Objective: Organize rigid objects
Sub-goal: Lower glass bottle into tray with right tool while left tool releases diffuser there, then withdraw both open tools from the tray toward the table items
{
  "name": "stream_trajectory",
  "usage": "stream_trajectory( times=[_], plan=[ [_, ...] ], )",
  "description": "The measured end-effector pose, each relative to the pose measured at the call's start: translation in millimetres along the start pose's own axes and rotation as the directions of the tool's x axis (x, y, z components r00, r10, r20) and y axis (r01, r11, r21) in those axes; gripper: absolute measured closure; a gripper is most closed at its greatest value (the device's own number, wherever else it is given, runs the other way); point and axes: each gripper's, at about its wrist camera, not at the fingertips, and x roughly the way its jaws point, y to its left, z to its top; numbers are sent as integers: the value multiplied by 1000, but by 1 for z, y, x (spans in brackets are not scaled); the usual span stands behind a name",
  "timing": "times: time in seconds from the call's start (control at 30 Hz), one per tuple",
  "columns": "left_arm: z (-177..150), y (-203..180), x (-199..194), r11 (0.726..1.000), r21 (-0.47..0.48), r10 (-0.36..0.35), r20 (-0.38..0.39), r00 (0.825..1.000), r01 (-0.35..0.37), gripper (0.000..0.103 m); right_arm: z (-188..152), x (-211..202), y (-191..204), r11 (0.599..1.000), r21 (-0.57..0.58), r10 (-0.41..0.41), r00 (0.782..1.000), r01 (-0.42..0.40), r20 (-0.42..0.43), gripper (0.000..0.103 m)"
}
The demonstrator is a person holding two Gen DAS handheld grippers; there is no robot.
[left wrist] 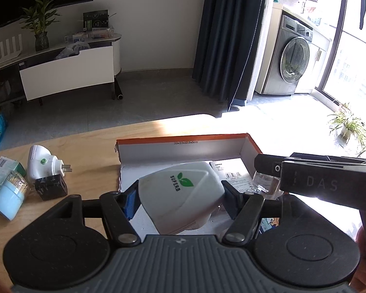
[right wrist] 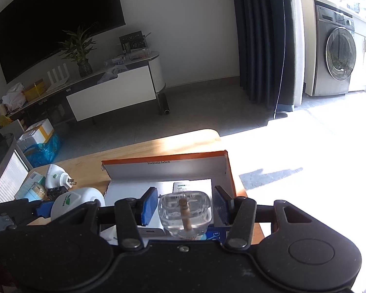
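Observation:
My left gripper (left wrist: 180, 202) is shut on a white plug-in device (left wrist: 183, 195) printed with a green leaf and "SUPERB". It holds the device over the near part of an open, orange-rimmed cardboard box (left wrist: 183, 149). This device also shows at the left of the right wrist view (right wrist: 78, 200). Between the pads of my right gripper (right wrist: 186, 202) sits a clear glass bottle (right wrist: 185, 212) with a brown wick. A thin gap shows at its right side, so the jaws stand open. The bottle is low over the box (right wrist: 163, 168), but whether it rests on the floor is hidden.
A flat white labelled packet (left wrist: 231, 171) lies in the box. Left of the box on the wooden table (left wrist: 90, 146) are a second white plug-in device (left wrist: 40, 163), a black adapter (left wrist: 51, 186), a light-blue toothpick jar (left wrist: 11, 195) and a green-and-white carton (left wrist: 0, 173).

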Motion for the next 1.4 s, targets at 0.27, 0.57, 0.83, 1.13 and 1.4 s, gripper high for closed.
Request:
stream_trajectory(
  times=[0.27,0.57,0.83,1.13,1.4],
  plan=[
    [14,-5,17,1000,8,-18,-7,1000,19,35,0,-14,-11,999,19,-32,998,31,58,37],
    [36,-15,25,998,16,-65,42,997,64,26,3,-33,-24,997,53,-61,991,55,123,36],
    [34,3,8,1000,-11,-17,57,998,18,21,2,-39,-19,998,48,-42,990,35,135,36],
    [18,41,-18,992,-74,107,28,994,-105,18,-3,-44,3,1000,8,10,992,-12,126,35],
    [3,86,-43,969,-162,190,-6,982,-188,16,-8,-44,33,998,-36,57,993,-53,108,35]
  ],
)
